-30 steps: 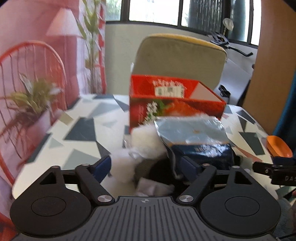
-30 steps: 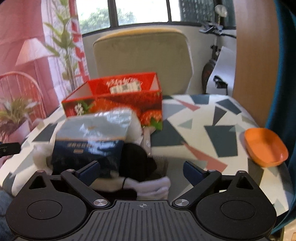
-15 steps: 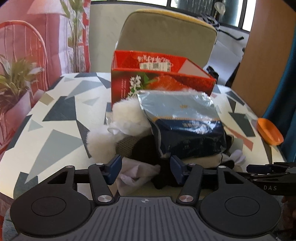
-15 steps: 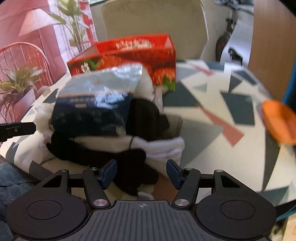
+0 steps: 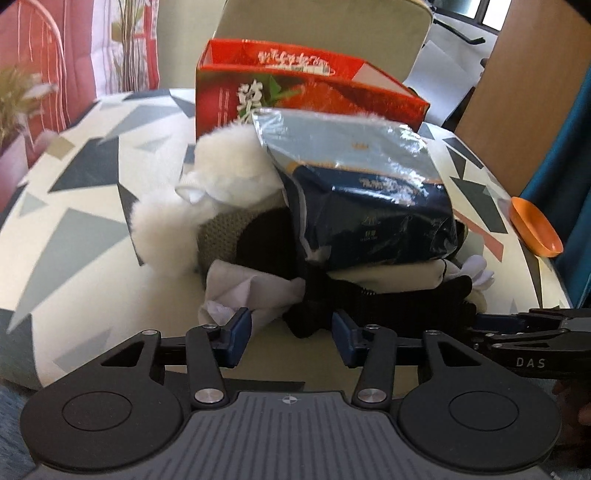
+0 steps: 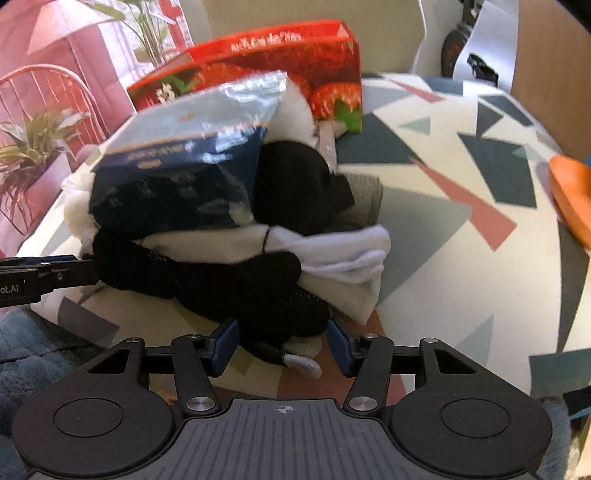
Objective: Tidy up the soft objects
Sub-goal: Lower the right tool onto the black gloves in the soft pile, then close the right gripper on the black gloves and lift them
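A heap of soft things lies on the patterned table (image 5: 74, 240): a white fluffy piece (image 5: 229, 166), an olive knit (image 5: 221, 236), black socks (image 6: 258, 288), white socks (image 6: 343, 251) and a crumpled white cloth (image 5: 251, 288). A blue and silver packet (image 5: 369, 192) rests on top. My left gripper (image 5: 291, 332) is at the heap's near edge, jaws closing, with the white cloth and a black fabric end (image 5: 314, 317) between the pads, not visibly pinched. My right gripper (image 6: 282, 341) is closing too; its pads touch both sides of a black sock.
An open red box (image 5: 295, 92) printed with strawberries stands right behind the heap. An orange dish (image 5: 535, 229) sits at the table's right edge. A beige chair (image 5: 325, 22) is beyond the table, and blue fluffy fabric (image 6: 37, 350) lies below its near edge.
Both grippers have dropped and tipped down toward the near edge of the heap. Their jaws have narrowed from wide apart to closely framing the fabric.
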Tool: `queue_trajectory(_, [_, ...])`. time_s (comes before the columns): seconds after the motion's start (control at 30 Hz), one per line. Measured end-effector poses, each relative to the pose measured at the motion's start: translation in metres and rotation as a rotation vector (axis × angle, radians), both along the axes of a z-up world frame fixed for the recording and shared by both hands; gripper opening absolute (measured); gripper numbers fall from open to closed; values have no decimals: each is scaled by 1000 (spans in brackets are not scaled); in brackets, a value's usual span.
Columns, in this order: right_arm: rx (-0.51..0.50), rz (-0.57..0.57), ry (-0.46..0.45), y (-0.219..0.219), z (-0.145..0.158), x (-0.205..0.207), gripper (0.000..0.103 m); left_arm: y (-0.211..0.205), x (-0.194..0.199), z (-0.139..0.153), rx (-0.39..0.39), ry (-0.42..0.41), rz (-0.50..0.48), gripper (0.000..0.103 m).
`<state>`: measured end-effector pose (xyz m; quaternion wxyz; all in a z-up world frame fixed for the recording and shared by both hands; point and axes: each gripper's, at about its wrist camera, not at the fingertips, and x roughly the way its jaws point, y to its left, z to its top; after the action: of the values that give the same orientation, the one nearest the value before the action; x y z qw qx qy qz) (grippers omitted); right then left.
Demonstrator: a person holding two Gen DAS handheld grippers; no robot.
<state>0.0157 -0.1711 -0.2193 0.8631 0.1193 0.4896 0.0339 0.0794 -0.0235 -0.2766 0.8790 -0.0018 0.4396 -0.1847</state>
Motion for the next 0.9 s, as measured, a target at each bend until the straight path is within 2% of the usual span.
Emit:
queue_trajectory(0.1, [14,-7,11,-2,-7,5,50,-3,5,-6,-16,17,-11,51])
queue_trajectory(0.17, [9,-24,1,-5,-10,6,55,-6,9,-7,-18,10,-22,51])
queue_trajectory(0.27, [19,-43,-14,-9,-12,7,57,-10,14,-10,-21,4,-21,52])
queue_trajectory(0.47, [-11,-7,-61,-1,-9,9,56,-9,19,-17,-66,16,-2,58])
queue_trajectory(0.63, [2,14,-65,2,-12,12,56,-13,21,-20,-90,7,-13,71])
queue_trajectory(0.77, [25,0,-66,-1,-14,12,54,-22,22,-21,-87,5,-33,69])
queue_trajectory(0.9, [29,1,-73,-2,-13,11,48,-25,16,-20,-64,19,-65,57])
